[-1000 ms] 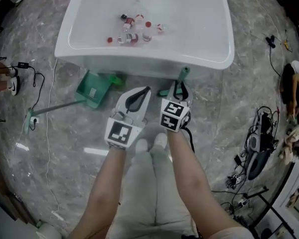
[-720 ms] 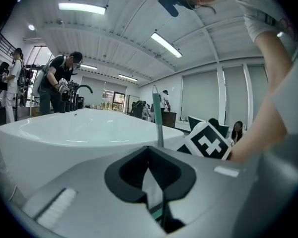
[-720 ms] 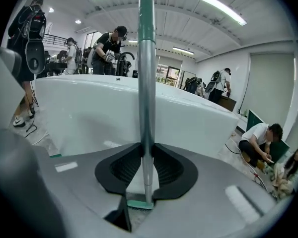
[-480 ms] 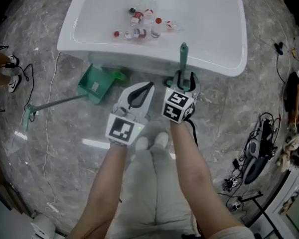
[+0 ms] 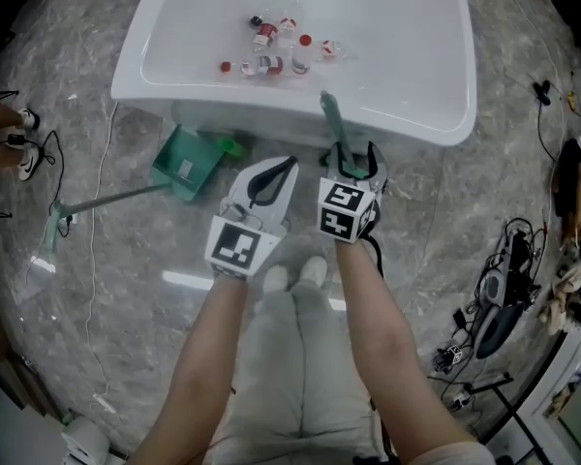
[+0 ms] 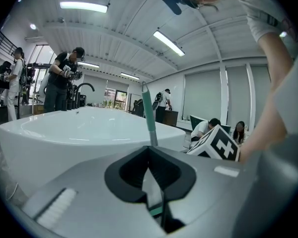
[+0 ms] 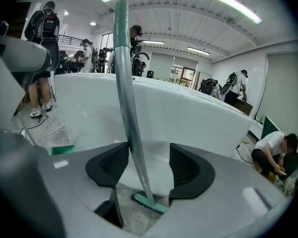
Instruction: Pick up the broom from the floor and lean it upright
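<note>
The broom [image 5: 331,124], a grey pole with a green grip, stands upright against the white bathtub [image 5: 436,114]. Its green head [image 7: 150,203] rests on the floor at the tub's foot. My right gripper [image 5: 353,163] is around the pole low down. Its jaws are opening, and the pole [image 7: 126,83] runs between them close to the left pad, with a wide gap to the right pad. My left gripper [image 5: 271,177] is beside it on the left, shut and empty. In the left gripper view the pole [image 6: 149,118] rises just beyond the closed tips.
A green dustpan [image 5: 184,168] with a long handle [image 5: 107,201] lies on the marble floor left of the grippers. Several small bottles [image 5: 271,46] lie in the tub. Cables and gear [image 5: 504,289] clutter the right side. People stand around the tub's far side.
The broom's handle rose higher against the tub and its top now tilts left. The right jaws have spread apart around the pole. The left gripper stayed put.
</note>
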Action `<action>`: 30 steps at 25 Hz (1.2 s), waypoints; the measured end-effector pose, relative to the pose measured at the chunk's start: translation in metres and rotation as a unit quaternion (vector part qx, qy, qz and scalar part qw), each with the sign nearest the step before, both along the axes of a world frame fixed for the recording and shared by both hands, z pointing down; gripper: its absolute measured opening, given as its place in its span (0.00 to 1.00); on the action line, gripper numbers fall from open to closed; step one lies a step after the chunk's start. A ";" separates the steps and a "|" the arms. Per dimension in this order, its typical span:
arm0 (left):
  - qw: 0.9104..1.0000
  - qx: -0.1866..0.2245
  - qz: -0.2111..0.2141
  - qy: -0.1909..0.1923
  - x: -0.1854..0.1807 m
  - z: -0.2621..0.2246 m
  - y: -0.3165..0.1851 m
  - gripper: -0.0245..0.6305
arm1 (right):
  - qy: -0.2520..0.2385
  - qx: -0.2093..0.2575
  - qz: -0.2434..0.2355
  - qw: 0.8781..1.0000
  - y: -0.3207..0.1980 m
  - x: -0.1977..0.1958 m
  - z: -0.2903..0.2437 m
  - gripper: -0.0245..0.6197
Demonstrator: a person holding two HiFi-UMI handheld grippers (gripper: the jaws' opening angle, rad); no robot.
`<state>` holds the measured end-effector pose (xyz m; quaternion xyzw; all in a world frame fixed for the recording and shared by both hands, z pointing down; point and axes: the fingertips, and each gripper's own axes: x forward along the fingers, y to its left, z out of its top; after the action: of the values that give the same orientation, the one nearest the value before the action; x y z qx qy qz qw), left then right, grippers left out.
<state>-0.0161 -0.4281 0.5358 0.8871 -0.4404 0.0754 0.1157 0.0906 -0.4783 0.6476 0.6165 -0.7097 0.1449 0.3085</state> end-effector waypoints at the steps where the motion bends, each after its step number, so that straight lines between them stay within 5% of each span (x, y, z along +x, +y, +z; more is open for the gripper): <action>1: 1.000 0.000 0.003 -0.001 0.001 0.000 -0.003 0.04 | -0.001 -0.002 -0.003 1.000 0.000 0.000 0.001 0.41; 3: 1.000 0.005 0.008 -0.004 0.003 -0.001 -0.011 0.04 | 0.000 -0.001 -0.021 1.000 -0.003 -0.005 0.001 0.38; 6: 1.000 0.017 0.011 -0.007 0.003 -0.004 -0.014 0.04 | 0.015 0.008 -0.056 0.998 -0.006 -0.011 0.003 0.16; 12: 1.000 0.005 -0.002 -0.009 -0.002 0.000 -0.009 0.04 | 0.026 0.006 -0.072 0.997 -0.006 -0.012 0.006 0.16; 20: 1.000 -0.008 -0.002 -0.006 -0.001 0.004 -0.004 0.04 | 0.024 -0.025 -0.081 0.996 0.008 -0.007 0.010 0.30; 27: 1.000 -0.011 0.010 -0.010 0.003 -0.006 -0.002 0.04 | 0.014 -0.032 -0.078 0.996 0.034 -0.002 -0.007 0.29; 30: 1.000 -0.015 0.014 -0.010 0.005 -0.016 0.002 0.04 | -0.006 -0.020 -0.081 0.997 0.044 -0.002 -0.030 0.20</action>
<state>-0.0114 -0.4263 0.5198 0.8906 -0.4279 0.0921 0.1237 0.0891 -0.4345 0.6172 0.5501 -0.7560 0.1373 0.3272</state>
